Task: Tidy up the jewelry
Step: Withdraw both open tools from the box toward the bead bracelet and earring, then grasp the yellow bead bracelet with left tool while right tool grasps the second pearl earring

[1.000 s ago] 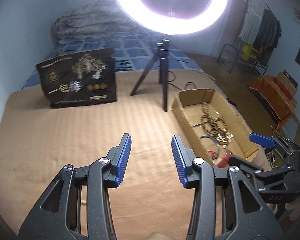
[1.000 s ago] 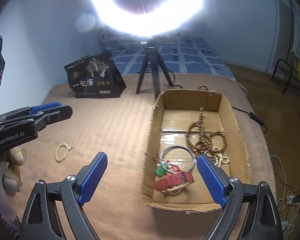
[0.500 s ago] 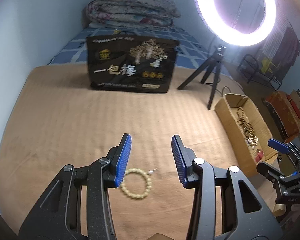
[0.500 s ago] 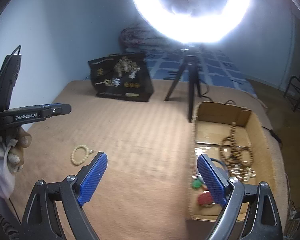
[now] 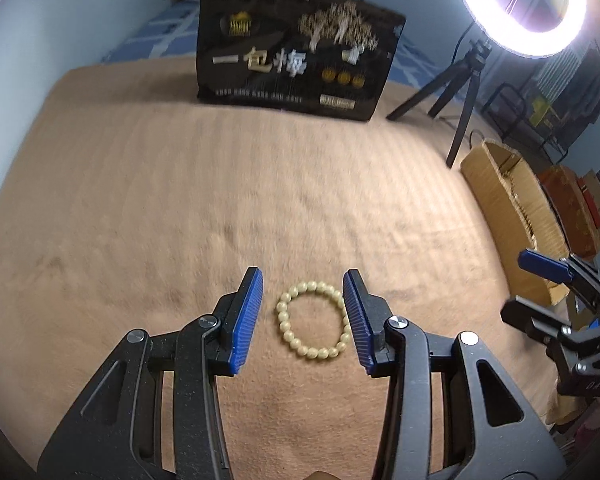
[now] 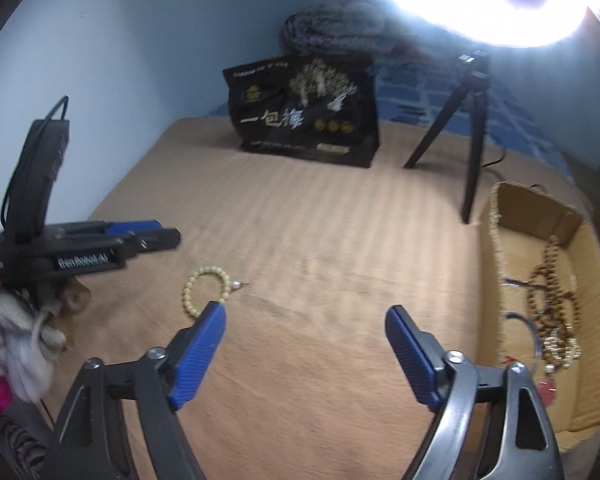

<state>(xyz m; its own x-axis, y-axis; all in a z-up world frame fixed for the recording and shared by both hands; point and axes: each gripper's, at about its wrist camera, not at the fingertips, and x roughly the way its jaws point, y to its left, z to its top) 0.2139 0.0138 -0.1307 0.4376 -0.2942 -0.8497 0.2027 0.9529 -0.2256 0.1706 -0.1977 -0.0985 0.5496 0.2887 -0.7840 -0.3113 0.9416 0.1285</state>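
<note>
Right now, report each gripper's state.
Left gripper: open, straddling the cream bead bracelet, holding nothing.
Right gripper: open, empty.

Bracelet (image 5: 313,321) lies on the bed (image 5: 180,200) between the left gripper's (image 5: 303,317) fingers; box (image 5: 512,216) at right edge, bag (image 5: 296,56) behind.

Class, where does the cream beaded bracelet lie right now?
In the left wrist view, the cream beaded bracelet lies flat on the tan blanket, between the open left gripper fingers.
</note>
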